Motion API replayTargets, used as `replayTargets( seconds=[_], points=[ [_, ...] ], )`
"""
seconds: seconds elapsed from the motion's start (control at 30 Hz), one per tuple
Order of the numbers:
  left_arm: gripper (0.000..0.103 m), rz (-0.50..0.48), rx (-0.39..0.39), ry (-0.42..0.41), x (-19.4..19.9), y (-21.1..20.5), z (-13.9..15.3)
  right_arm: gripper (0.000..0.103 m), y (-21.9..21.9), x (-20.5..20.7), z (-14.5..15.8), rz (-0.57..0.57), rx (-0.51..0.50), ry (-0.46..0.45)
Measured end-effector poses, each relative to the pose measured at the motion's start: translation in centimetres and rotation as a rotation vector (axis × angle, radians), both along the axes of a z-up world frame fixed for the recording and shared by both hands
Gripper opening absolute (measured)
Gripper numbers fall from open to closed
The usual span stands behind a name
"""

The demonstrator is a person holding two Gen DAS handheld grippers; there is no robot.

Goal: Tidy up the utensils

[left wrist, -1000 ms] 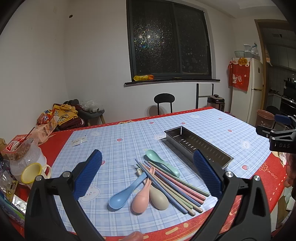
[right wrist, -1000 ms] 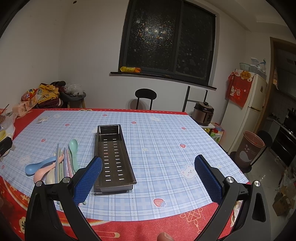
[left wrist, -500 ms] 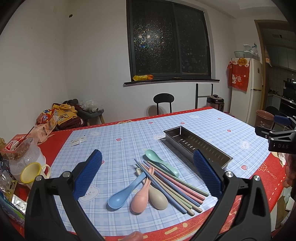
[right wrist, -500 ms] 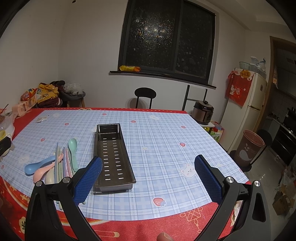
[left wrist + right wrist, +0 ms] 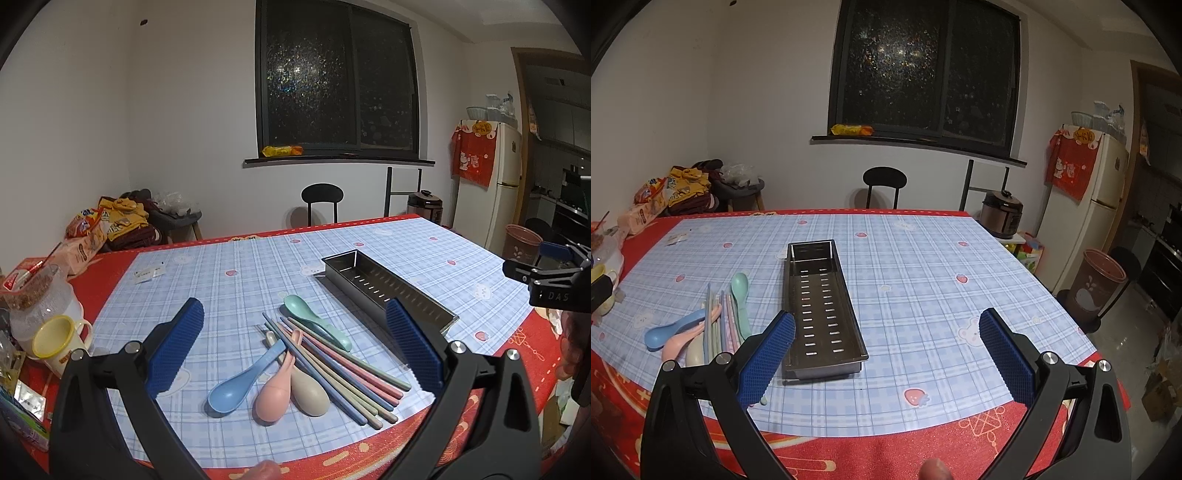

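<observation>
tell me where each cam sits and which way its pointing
Left wrist: on the left gripper, open, above the near table edge, aimed at the spoons and chopsticks; a fingertip shows.
Right wrist: on the right gripper, open, facing the metal tray; a fingertip shows.
Shared: tray, utensils, window, black chair.

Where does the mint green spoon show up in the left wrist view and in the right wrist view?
Left wrist: the mint green spoon lies just right of centre, between the chopsticks and the metal tray.
Right wrist: the mint green spoon lies left of centre, just left of the tray.
Shared landmark: the perforated metal tray, beside the spoon in both views.
</observation>
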State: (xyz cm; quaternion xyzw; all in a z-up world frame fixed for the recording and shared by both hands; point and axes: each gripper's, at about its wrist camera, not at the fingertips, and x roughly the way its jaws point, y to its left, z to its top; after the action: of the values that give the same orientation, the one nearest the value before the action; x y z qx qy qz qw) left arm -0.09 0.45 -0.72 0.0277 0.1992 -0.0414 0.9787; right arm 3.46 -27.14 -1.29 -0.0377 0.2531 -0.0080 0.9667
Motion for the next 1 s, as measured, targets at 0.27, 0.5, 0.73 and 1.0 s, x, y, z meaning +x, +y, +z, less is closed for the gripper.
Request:
replayTargets(
  seconds=[0.27, 0.5, 0.73, 1.0],
  points=[
    [0.098, 0.009, -0.009, 0.011, 0.4, 0.4, 0.0, 0.098, 0.0, 0.2, 0.0, -0.001, -0.001, 0.006],
    [0.098, -0.024, -0.036, 0.049, 1.2, 1.4, -0.4, 0.098, 0.3, 1.0, -0.6, 0.097, 0.065, 0.037],
    [0.097, -0.015, -0.008, 0.140, 2.8, 4.8, -2.2, 0.098, 3.4, 3.0, -2.4, 0.312, 0.132, 0.101],
    [0.097, 0.073, -0.040, 0.222, 3.6, 10.4, -4.9, 0.098, 8.9, 5.4, -4.9, 0.468, 0.093, 0.188]
  ],
)
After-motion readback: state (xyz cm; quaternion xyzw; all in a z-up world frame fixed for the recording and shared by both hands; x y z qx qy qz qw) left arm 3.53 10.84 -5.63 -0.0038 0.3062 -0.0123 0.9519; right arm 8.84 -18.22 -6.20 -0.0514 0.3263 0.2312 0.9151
